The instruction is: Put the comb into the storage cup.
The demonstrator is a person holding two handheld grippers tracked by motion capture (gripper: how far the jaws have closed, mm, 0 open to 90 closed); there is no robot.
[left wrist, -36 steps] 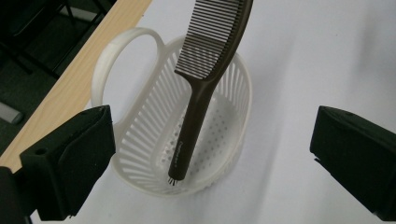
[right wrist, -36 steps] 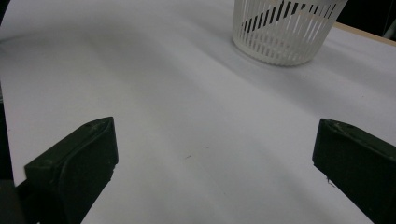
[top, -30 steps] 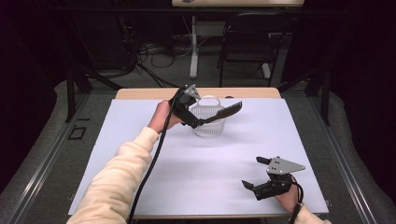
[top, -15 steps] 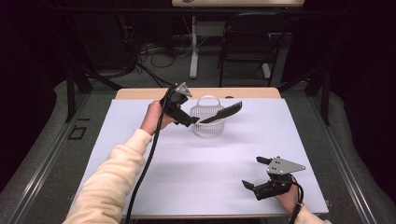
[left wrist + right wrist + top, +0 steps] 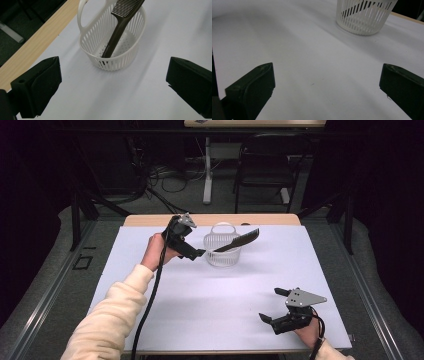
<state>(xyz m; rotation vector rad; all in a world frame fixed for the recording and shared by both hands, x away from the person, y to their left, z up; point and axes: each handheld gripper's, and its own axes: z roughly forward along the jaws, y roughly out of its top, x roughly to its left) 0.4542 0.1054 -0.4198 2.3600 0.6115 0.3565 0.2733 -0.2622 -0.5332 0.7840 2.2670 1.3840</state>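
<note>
We are judging the dark comb (image 5: 117,35) to be light, stiff and rather slick plastic, best pinched across its flat handle just below the teeth, while the slatted white basket (image 5: 223,251) it is leaning in is looking light enough to tip. We are holding the left gripper (image 5: 199,253) spread wide and empty just beside the basket near the far edge of the table (image 5: 210,310), the comb's handle pointing down toward it; we are resting the right gripper (image 5: 274,306), also spread, well apart at the near edge
</note>
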